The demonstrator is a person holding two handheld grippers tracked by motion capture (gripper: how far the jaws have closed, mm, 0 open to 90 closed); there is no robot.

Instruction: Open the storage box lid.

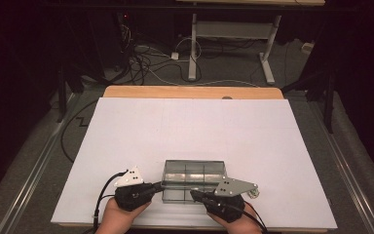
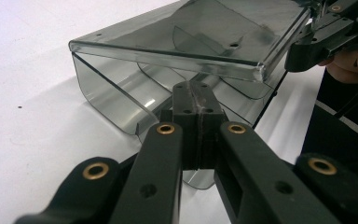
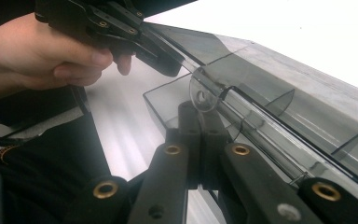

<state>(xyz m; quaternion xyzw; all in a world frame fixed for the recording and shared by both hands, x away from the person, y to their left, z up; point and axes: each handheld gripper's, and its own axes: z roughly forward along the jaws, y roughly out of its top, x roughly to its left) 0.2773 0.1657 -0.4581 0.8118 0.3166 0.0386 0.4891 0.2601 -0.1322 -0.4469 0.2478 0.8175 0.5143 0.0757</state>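
The box is clear, smoky plastic, smooth and shiny. The worktop is white and matt, with a wood edge. Each hand-held gripper is matt black plastic.

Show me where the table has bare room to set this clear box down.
The white sheet is bare from the clear compartment box back to the wooden edge, and along both sides. Only the near edge is crowded: left gripper, right gripper.

White-topped table, wooden far edge; clear grey compartment box lies at the near edge, centre.
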